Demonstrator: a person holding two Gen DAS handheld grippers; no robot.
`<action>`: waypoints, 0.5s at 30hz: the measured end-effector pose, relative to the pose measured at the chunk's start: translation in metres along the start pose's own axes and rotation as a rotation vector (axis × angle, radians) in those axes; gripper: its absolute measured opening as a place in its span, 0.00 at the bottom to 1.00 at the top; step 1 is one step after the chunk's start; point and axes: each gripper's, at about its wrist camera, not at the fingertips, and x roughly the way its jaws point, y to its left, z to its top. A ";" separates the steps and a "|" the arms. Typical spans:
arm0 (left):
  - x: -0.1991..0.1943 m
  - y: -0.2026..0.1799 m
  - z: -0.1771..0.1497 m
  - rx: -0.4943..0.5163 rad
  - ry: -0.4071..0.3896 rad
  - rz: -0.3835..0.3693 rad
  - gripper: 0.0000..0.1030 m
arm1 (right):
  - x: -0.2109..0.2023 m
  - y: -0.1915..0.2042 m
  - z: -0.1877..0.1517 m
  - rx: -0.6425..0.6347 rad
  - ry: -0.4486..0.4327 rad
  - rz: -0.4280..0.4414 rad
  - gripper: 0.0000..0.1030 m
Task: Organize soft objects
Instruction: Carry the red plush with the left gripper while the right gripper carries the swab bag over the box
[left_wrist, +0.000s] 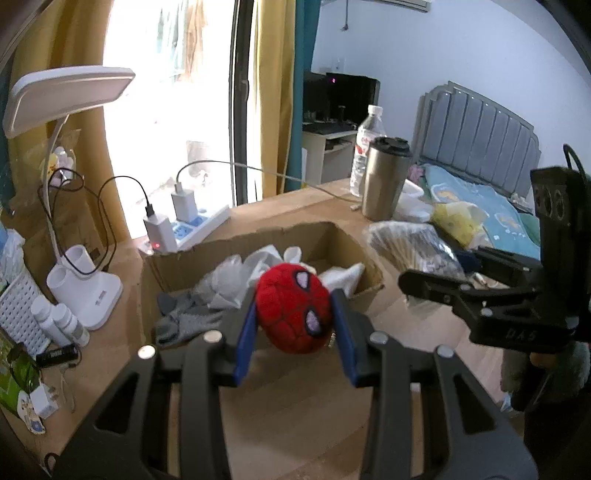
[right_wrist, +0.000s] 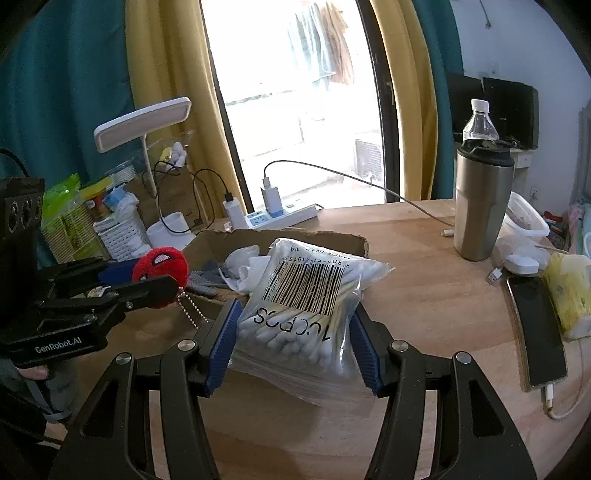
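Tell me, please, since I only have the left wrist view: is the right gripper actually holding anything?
Observer: Yes. The right gripper is shut on the bag of cotton swabs, with a pad pressed against each side.
Operator: Thanks. My left gripper has the red plush. Is anything lying to the right of the steel tumbler?
Observer: A dark phone lies flat on the table, with a white cable at its near end.
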 end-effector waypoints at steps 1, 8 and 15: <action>0.001 0.001 0.002 -0.002 -0.003 0.001 0.39 | 0.001 -0.001 0.001 0.000 0.001 0.000 0.59; 0.010 0.010 0.011 -0.021 -0.023 0.000 0.39 | 0.010 -0.007 0.009 -0.002 0.003 -0.003 0.59; 0.018 0.020 0.017 -0.042 -0.041 -0.001 0.39 | 0.023 -0.007 0.019 -0.012 0.006 -0.004 0.59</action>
